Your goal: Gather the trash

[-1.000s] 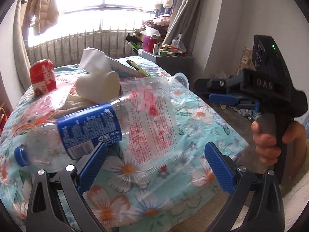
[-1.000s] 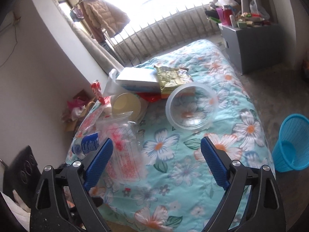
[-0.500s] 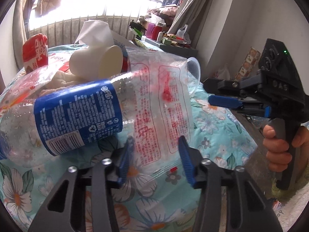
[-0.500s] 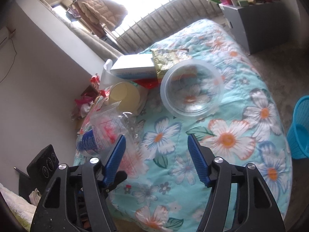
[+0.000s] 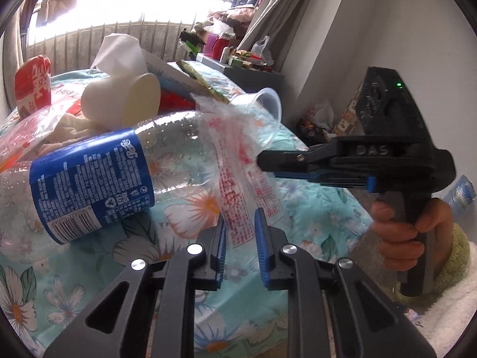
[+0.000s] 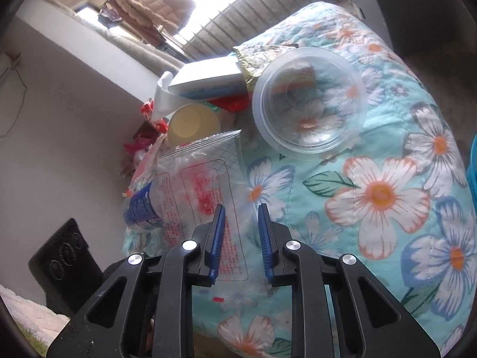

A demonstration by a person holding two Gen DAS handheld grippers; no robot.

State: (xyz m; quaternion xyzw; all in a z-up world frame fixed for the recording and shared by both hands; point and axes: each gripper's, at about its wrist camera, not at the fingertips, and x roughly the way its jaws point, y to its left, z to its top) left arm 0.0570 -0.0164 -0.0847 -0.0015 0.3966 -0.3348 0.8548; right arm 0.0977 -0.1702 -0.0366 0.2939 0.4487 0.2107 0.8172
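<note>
On the floral bed [image 6: 387,197] lie one clear printed bag [image 6: 205,185], one plastic bottle [image 5: 89,185], one paper cup [image 5: 125,101] and one clear bowl [image 6: 307,110]. Both tools, left [image 5: 240,235] and right [image 6: 240,232], are closing with the bag's near edge between their pads. The bag's long axis runs toward 12 o'clock from the right tool; the bottle lies at 10.

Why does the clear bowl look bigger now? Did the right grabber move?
Yes. The right gripper came down toward the bed; the clear bowl itself stays beside the white box.
</note>
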